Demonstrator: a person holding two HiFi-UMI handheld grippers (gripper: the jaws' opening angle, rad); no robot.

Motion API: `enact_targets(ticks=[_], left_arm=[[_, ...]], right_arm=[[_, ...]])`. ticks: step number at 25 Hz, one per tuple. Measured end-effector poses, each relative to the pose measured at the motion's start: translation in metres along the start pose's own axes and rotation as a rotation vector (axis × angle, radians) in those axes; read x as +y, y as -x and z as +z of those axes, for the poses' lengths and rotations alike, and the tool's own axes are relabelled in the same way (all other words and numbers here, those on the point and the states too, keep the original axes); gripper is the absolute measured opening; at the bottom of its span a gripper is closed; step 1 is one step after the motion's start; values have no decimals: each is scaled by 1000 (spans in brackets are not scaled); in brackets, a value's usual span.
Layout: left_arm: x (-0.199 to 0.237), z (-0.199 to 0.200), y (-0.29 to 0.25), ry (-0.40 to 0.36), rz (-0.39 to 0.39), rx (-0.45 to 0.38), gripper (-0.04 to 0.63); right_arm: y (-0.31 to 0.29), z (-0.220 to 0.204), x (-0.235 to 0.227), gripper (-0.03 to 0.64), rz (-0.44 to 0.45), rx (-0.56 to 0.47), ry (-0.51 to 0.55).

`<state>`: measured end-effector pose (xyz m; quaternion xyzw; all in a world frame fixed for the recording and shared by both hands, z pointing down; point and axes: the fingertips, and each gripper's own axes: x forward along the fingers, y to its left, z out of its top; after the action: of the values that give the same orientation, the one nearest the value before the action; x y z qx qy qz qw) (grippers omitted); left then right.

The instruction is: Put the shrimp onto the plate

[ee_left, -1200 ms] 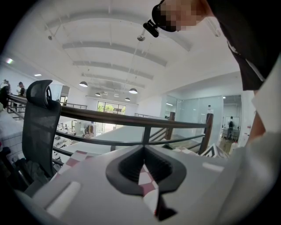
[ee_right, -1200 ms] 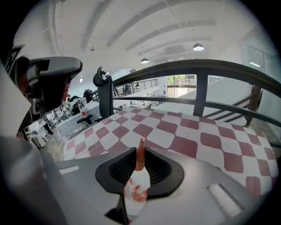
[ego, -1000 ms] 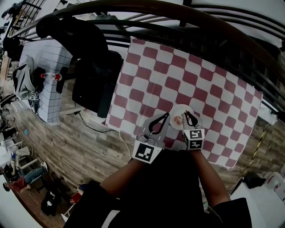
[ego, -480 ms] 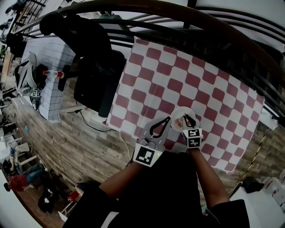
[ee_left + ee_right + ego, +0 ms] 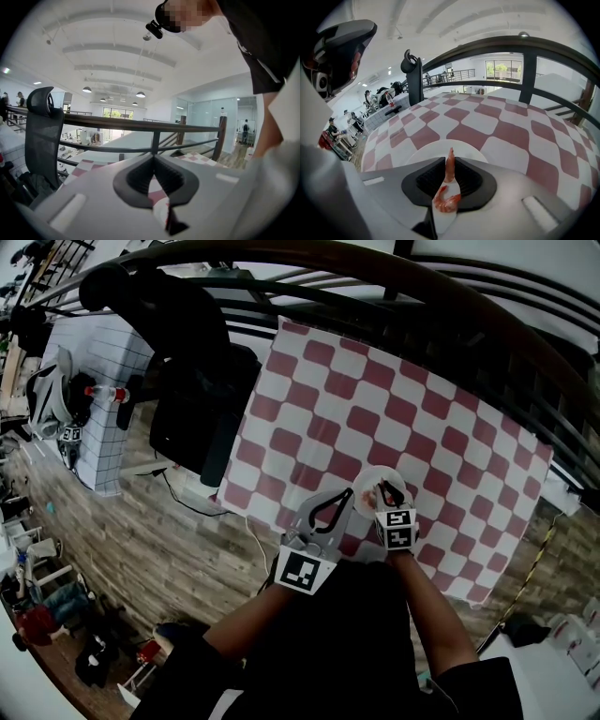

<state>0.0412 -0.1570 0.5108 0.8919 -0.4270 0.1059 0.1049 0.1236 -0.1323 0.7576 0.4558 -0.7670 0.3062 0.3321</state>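
Right tool (image 5: 450,165): clenched on the shrimp (image 5: 447,197). The pads pinch it at mid-length. The curled orange body sits back toward the tool's throat and the thin tail points forward past the tips. The shrimp's long axis runs along the tool's own line, not across it.

Plate (image 5: 421,152): white, round, on the table (image 5: 375,381) with its red-and-white checked cloth. In the right gripper view it lies straight ahead of the tips and just below them, with the tail tip over its near half. The shrimp hangs clear of the plate. I cannot tell how high the gap is.

Head view: the right tool (image 5: 383,487) is over the plate (image 5: 367,476), toward its near rim. The left tool (image 5: 348,494) is just beside the plate's left edge.

Left tool (image 5: 153,157): tips together, nothing between the pads, only cloth showing through the gap behind them. It is idle.

Judgement: the carry looks nearly done. The right tool is the nearer one and holds the load. The coming move turns on the plate being directly under and forward of the tips, so a short lowering and a release should drop the shrimp onto it. The risk is that the curled body lands near the near rim.
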Motion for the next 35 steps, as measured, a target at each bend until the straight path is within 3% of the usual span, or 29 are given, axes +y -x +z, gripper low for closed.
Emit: enact_targets(ticks=[24,35], left_arm=[[1,-2,9,41,19,6,8],[-10,-3,23,63,-34,-5,8]], right_arm=[[15,15,4,78,3,-38,-1],[44,21,14,57,-20,-88,-16]])
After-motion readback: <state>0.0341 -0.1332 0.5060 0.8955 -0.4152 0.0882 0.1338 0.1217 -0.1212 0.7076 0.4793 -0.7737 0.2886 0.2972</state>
